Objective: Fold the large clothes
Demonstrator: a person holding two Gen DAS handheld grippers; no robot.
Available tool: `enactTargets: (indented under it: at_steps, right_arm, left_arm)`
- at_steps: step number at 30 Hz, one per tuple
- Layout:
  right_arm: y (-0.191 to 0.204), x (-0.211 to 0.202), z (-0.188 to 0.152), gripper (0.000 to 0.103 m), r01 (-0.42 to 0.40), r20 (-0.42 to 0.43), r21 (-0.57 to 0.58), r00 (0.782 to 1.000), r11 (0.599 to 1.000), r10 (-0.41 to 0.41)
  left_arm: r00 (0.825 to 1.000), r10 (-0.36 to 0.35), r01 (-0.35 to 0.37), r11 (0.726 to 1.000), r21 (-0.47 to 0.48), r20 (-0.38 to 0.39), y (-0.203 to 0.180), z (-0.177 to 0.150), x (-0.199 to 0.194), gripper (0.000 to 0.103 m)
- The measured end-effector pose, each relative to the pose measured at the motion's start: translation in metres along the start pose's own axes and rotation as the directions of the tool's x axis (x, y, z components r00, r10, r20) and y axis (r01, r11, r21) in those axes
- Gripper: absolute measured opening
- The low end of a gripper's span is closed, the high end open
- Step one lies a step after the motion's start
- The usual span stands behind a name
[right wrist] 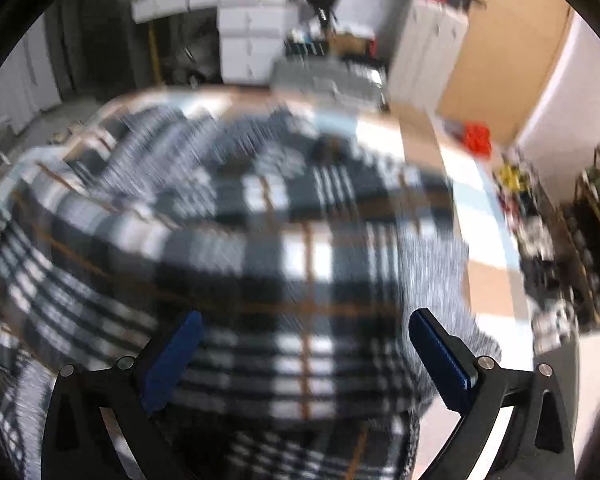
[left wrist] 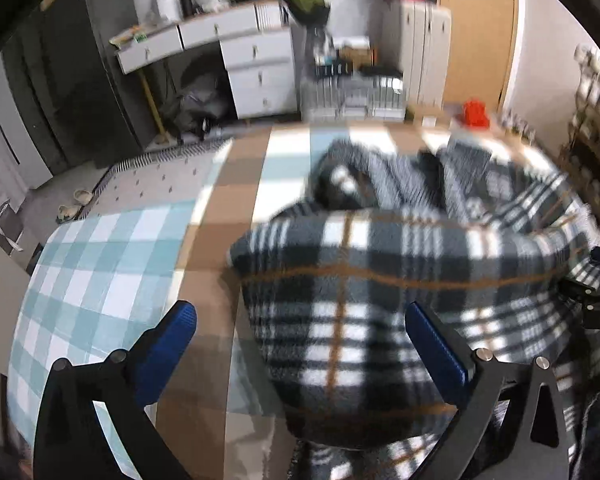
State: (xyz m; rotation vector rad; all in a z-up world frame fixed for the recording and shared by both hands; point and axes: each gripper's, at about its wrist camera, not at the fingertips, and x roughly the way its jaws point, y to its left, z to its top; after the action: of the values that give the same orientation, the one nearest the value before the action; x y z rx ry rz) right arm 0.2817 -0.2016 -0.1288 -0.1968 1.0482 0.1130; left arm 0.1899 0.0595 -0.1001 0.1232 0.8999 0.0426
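A large dark plaid fleece garment [left wrist: 380, 264] with white and orange stripes lies bunched on a bed with a blue, white and tan checked cover [left wrist: 112, 264]. My left gripper [left wrist: 300, 340] is open above the garment's left edge, its blue pads apart and empty. In the right wrist view the same garment [right wrist: 260, 248] fills the middle, blurred by motion. My right gripper [right wrist: 304, 352] is open above the garment's right part, holding nothing. The right gripper's black frame [left wrist: 596, 304] shows at the right edge of the left wrist view.
A white drawer desk [left wrist: 240, 60] and a white cabinet [left wrist: 420, 52] stand beyond the bed's far edge. A red object [left wrist: 476, 114] sits at the far right corner. Shelves [left wrist: 592, 120] line the right side. A patterned rug [left wrist: 152, 184] lies left of the bed.
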Motion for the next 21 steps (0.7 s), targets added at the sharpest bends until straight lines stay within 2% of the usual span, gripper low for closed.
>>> enactTargets:
  at_steps: [1,2,3,7,9,11,13,15,16,18,20,21]
  right_arm:
    - [-0.002,0.005,-0.005,0.103,-0.024,-0.002,0.012,1.000,1.000,0.024]
    - [-0.004,0.003,-0.007,0.103,-0.036,0.026,0.024,0.999,0.999,0.035]
    - [-0.005,0.004,-0.008,0.103,-0.039,0.019,0.024,0.999,0.999,0.039]
    - [-0.006,-0.003,-0.004,0.103,-0.038,-0.029,0.003,0.999,0.999,0.038]
    - [-0.012,-0.022,0.002,0.103,-0.031,0.002,-0.019,1.000,0.999,0.031]
    - [-0.017,-0.047,0.011,0.103,-0.085,0.066,-0.020,0.994,0.996,0.086]
    - [-0.027,-0.084,0.029,0.103,-0.154,0.135,-0.021,0.979,0.988,0.155]
    - [-0.032,-0.118,0.051,0.103,-0.211,0.185,-0.050,0.959,0.976,0.216]
    - [-0.035,-0.138,0.064,0.103,-0.234,0.231,-0.069,0.942,0.970,0.244]
    - [-0.037,-0.168,0.095,0.103,-0.259,0.310,-0.116,0.908,0.959,0.283]
    - [-0.038,-0.176,0.125,0.103,-0.258,0.352,-0.125,0.891,0.958,0.286]
    - [-0.038,-0.174,0.136,0.103,-0.260,0.352,-0.124,0.891,0.958,0.287]
  left_arm:
    - [0.999,0.016,-0.016,1.000,0.001,-0.040,0.001,-0.001,0.011,0.102]
    - [0.997,0.003,-0.004,1.000,-0.003,-0.080,0.003,-0.003,0.021,0.102]
    - [0.993,-0.033,0.031,0.999,-0.020,-0.111,0.007,-0.006,0.032,0.102]
    - [0.981,-0.129,0.116,0.989,-0.093,-0.144,0.024,-0.002,0.032,0.102]
    - [0.978,-0.179,0.167,0.980,-0.111,-0.110,0.033,0.009,0.010,0.102]
    - [0.979,-0.202,0.197,0.975,-0.102,-0.036,0.041,0.025,-0.018,0.102]
    - [0.974,-0.228,0.229,0.972,-0.046,0.009,0.044,0.050,-0.042,0.102]
    - [0.974,-0.228,0.228,0.973,0.029,-0.004,0.043,0.077,-0.052,0.102]
    - [0.977,-0.211,0.212,0.976,0.052,-0.022,0.042,0.093,-0.053,0.102]
    - [0.970,-0.230,0.235,0.970,0.064,-0.082,0.040,0.120,-0.044,0.102]
    - [0.967,-0.221,0.229,0.972,0.047,-0.126,0.040,0.141,-0.028,0.102]
    - [0.969,-0.214,0.218,0.976,0.024,-0.125,0.041,0.146,-0.021,0.102]
